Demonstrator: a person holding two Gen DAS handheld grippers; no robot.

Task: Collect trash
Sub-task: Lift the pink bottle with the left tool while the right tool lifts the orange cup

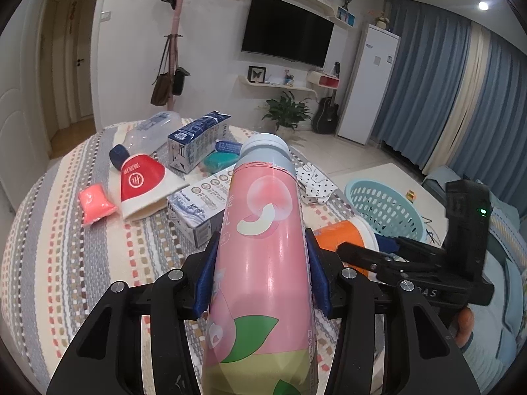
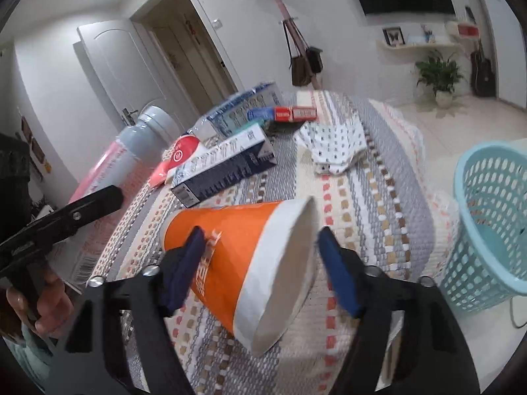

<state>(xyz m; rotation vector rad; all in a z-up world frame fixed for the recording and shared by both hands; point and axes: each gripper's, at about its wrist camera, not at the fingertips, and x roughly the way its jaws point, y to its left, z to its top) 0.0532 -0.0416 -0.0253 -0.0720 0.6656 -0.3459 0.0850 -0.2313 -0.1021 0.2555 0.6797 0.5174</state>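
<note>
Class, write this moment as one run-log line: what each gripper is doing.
left gripper: shut on pink bottle | right gripper: open around lying orange cup, right pad apart | basket: beside bed

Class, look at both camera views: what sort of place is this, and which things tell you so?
Most likely a home living room. A wall-mounted television hangs above a small shelf, a guitar leans beside a potted plant, and long curtains cover one wall. Bags hang from a coat stand near the door.

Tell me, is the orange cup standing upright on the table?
No, the orange cup lies on its side between the right gripper's fingers.
</note>
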